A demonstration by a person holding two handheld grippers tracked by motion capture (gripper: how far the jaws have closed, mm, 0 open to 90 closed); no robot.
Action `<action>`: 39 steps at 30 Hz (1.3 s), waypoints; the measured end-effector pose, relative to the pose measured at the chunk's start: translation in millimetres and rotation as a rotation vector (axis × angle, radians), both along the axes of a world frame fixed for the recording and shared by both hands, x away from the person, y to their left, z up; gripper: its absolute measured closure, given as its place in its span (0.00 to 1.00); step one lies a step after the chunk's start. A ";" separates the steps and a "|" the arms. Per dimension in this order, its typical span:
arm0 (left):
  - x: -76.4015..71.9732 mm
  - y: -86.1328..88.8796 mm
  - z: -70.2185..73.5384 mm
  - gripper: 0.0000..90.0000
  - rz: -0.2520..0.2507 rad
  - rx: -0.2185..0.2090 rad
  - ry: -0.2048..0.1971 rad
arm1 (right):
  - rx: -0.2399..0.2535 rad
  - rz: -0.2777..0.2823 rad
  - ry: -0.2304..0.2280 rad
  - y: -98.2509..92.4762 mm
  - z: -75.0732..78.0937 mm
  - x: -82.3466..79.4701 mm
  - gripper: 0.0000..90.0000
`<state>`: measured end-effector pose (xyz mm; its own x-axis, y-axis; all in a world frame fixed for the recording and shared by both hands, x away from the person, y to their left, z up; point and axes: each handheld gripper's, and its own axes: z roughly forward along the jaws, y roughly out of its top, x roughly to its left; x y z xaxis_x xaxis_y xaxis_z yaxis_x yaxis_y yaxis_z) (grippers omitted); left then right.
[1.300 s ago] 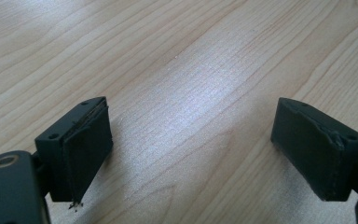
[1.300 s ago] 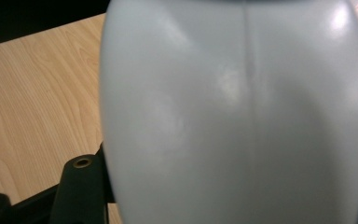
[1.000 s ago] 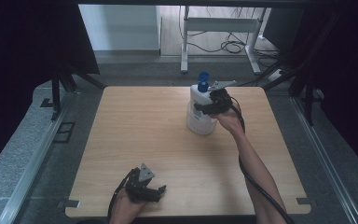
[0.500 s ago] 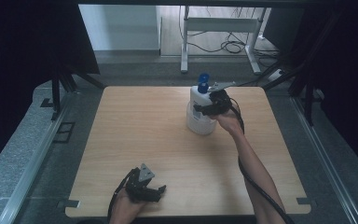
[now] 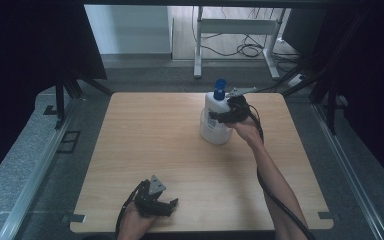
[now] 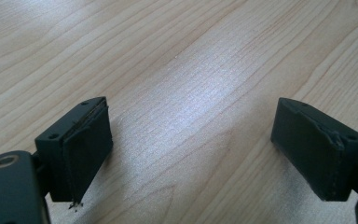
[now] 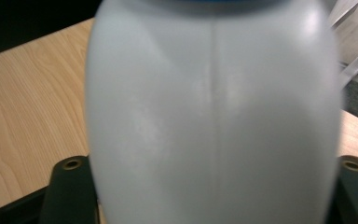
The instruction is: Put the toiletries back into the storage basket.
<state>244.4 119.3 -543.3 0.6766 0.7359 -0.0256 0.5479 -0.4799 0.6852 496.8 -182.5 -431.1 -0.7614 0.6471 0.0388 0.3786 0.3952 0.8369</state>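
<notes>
A white plastic bottle (image 5: 215, 122) with a blue cap (image 5: 220, 89) stands upright toward the far right part of the wooden surface (image 5: 155, 140). The right claw (image 5: 219, 116) sits at the bottle's upper body, one jaw on each side of it; its jaws have just been opening, and the bottle is between them. In the right gripper view the bottle (image 7: 214, 116) is very close, with the two black jaws at its lower flanks, and whether the pads press on it cannot be told. The left claw (image 5: 166, 206) rests at the near edge of the surface, well apart from the bottle. In the left gripper view its jaws stand wide apart over bare wood, gripping nothing.
</notes>
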 end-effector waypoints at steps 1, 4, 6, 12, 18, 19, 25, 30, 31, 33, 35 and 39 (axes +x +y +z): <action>0.0 0.0 0.0 0.13 0.000 0.000 0.000 | 0.005 0.001 0.000 -0.3 0.7 -0.2 0.34; 0.0 0.0 0.0 0.13 0.000 0.000 0.000 | 0.010 0.000 -0.005 -1.1 3.1 -1.6 0.32; -0.1 0.0 0.1 0.13 0.000 0.000 0.001 | 0.010 0.000 -0.007 -2.0 4.0 -2.6 0.31; -0.1 -0.1 0.0 0.13 0.000 0.000 0.001 | 0.015 -0.009 -0.018 -5.4 5.3 -4.7 0.28; 0.1 -0.2 -0.1 0.13 0.000 -0.001 -0.001 | 0.009 -0.009 -0.032 -6.7 8.8 -7.3 0.25; 0.1 -0.2 -0.1 0.13 0.000 -0.001 -0.001 | 0.006 -0.009 -0.035 -6.8 9.5 -7.7 0.24; 0.1 -0.3 -0.1 0.13 0.000 -0.001 0.000 | 0.003 -0.011 -0.055 -7.2 14.0 -10.0 0.22; 0.0 -0.3 0.0 0.13 0.000 0.000 0.000 | -0.010 -0.002 -0.065 -5.4 16.1 -13.1 0.21; 0.0 -0.3 0.0 0.13 0.000 0.000 0.000 | -0.010 -0.002 -0.065 -5.4 16.1 -13.1 0.21; 0.0 -0.2 0.0 0.13 0.000 0.000 0.000 | -0.021 0.004 -0.071 -5.2 17.1 -14.8 0.20; 0.0 -0.3 0.0 0.13 0.000 0.000 0.000 | -0.020 0.005 -0.071 -5.2 17.3 -15.4 0.20; 0.0 -0.3 0.0 0.13 0.001 0.000 0.000 | -0.024 0.007 -0.076 -6.2 19.3 -17.2 0.19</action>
<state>244.4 118.9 -543.3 0.6762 0.7362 -0.0262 0.5485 -0.4793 0.6851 479.6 -188.7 -411.9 -0.7664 0.6415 -0.0344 0.3116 0.4180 0.8534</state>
